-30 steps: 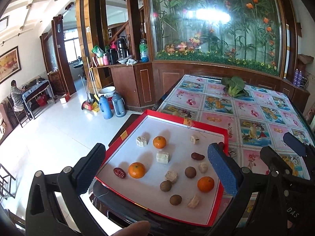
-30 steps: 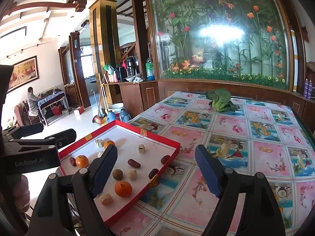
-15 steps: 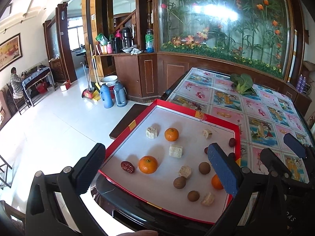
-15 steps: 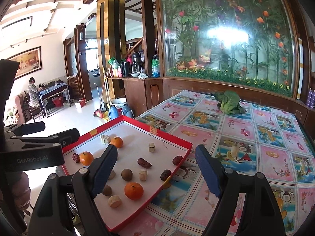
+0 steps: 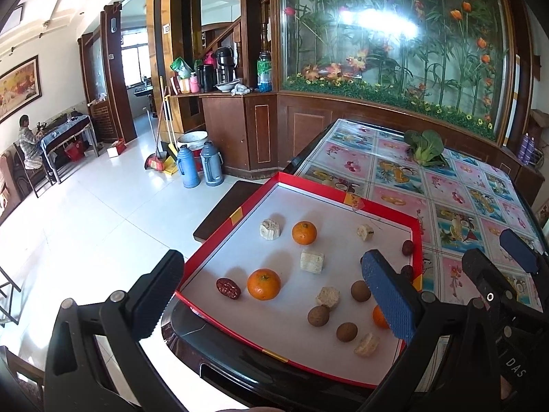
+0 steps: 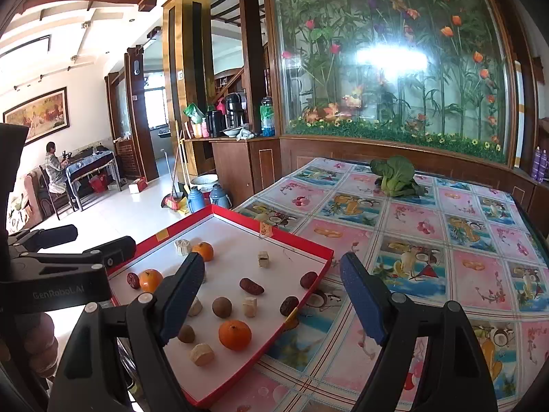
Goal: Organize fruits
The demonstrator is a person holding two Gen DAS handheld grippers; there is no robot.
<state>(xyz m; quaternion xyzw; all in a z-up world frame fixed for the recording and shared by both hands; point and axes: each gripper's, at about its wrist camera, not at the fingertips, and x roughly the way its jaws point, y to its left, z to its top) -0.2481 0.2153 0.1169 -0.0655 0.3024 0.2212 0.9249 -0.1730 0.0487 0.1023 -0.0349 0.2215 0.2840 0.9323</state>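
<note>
I hold my left gripper (image 5: 274,285) spread wide and empty above the near edge of the red tray (image 5: 417,237), which sits at the table (image 6: 411,226) corner. My right gripper (image 6: 271,295) is also released, holding nothing, over the tray's right rim. On the tray's white floor lie 3 oranges (image 5: 263,284), 3 brown round fruits (image 5: 318,316), dark red dates (image 5: 228,287) and pale chunks (image 5: 312,261), all scattered apart. A leafy green (image 6: 398,176) lies far across the table.

Oranges (image 5: 263,284), brown longans (image 5: 360,290), red dates (image 5: 228,288) scattered loose in red tray (image 5: 219,244).
</note>
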